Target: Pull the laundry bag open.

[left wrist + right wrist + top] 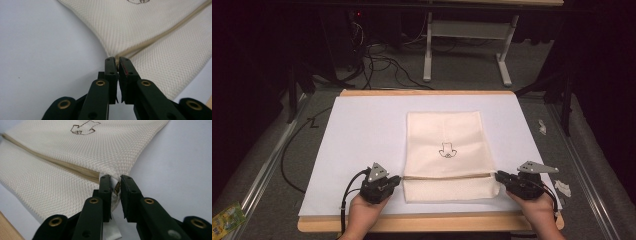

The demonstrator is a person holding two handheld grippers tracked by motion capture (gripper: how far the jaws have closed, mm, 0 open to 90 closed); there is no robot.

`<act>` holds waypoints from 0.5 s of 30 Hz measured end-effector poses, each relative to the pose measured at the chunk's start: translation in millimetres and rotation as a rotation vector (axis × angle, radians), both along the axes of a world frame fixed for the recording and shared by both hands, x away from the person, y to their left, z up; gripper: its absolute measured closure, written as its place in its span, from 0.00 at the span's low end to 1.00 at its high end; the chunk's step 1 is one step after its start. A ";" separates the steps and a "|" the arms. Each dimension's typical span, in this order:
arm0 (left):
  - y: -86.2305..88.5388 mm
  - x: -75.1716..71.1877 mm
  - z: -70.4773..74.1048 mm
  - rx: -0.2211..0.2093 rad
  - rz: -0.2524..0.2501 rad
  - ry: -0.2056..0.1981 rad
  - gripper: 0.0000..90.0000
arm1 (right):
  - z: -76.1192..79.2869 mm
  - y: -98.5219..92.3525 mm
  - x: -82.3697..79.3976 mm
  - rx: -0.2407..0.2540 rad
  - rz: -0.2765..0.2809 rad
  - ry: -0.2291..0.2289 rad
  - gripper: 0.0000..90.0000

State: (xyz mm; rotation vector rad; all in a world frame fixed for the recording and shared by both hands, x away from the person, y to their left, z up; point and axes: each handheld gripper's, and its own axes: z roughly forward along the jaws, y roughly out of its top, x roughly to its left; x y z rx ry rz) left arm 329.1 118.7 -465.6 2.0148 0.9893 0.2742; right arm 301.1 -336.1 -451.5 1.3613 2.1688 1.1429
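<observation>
From the high view, your cream mesh bag (pixel 445 155) lies flat on the white sheet (pixel 357 145) that covers the wooden board (pixel 427 93), a small dark drawing (pixel 446 150) near its middle and a zipper line (pixel 447 176) running across its near part; your left gripper (pixel 396 179) meets the bag's left edge at that line, and your right gripper (pixel 500 175) meets the right edge at the same height; a yellow-green packet (pixel 223 219) lies off the board at far left.

In the left gripper view, your jaws are closed on the bag's edge (pixel 117 62) where the zipper (pixel 165 32) ends; mesh spreads up and right.

In the right gripper view, your jaws pinch the bag's corner (pixel 115 185) beside the zipper end (pixel 96 176); a white label (pixel 111 230) hangs below.
</observation>
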 end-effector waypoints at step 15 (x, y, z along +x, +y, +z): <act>53.7 0.4 25.7 -0.066 0.149 -0.217 0.37 | 18.2 -23.6 2.2 0.037 -0.131 -0.181 0.20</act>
